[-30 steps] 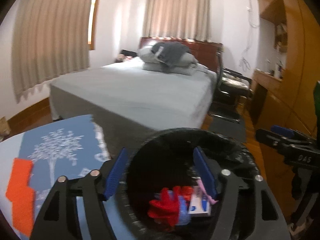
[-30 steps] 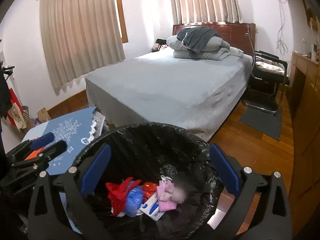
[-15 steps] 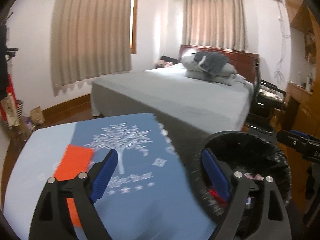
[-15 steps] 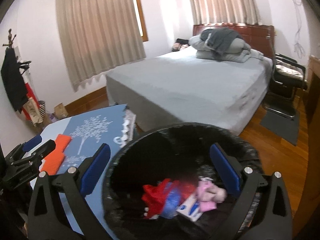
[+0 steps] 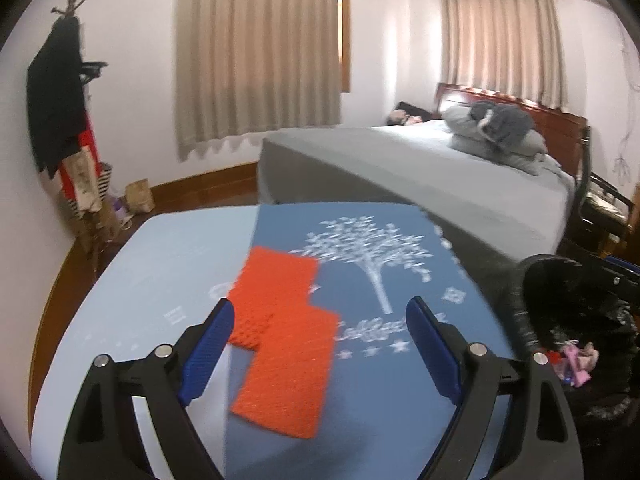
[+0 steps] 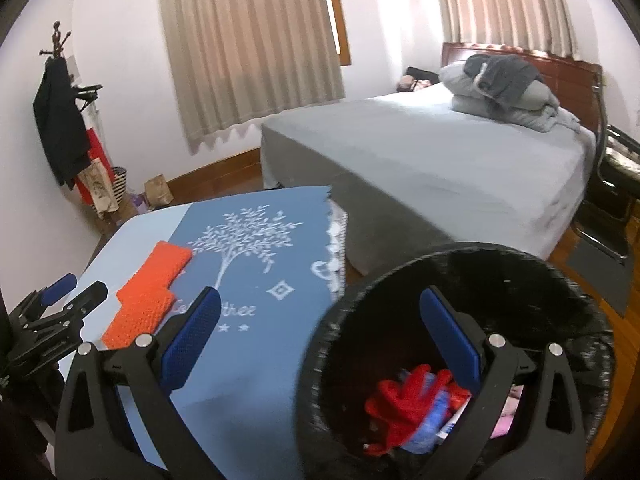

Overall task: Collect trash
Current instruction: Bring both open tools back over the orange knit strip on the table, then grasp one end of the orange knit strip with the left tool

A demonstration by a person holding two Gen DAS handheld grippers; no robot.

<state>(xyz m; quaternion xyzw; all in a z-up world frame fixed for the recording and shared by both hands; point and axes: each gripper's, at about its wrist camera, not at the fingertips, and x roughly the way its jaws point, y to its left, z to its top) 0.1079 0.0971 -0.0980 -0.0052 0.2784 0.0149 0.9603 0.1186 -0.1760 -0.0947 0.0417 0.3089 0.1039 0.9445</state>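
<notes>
A black-lined trash bin (image 6: 460, 264) stands right of the table and holds red, blue and pink trash (image 6: 412, 404); it also shows in the left wrist view (image 5: 568, 304). An orange knitted cloth (image 5: 280, 332) lies on the blue table mat (image 5: 384, 400), also seen in the right wrist view (image 6: 148, 292). My left gripper (image 5: 320, 348) is open and empty, above the cloth. My right gripper (image 6: 320, 336) is open and empty, over the bin's left rim. The left gripper shows at the far left of the right wrist view (image 6: 60, 300).
The light blue table (image 5: 160, 272) carries the mat with a white tree print. A grey bed (image 6: 440, 168) with pillows stands behind. A coat rack (image 5: 60, 100) and bags are at the far left wall. A black chair (image 6: 612, 184) stands at right.
My left gripper has swung left from over the bin to over the orange cloth on the table. My right gripper has also shifted left, toward the bin's left rim.
</notes>
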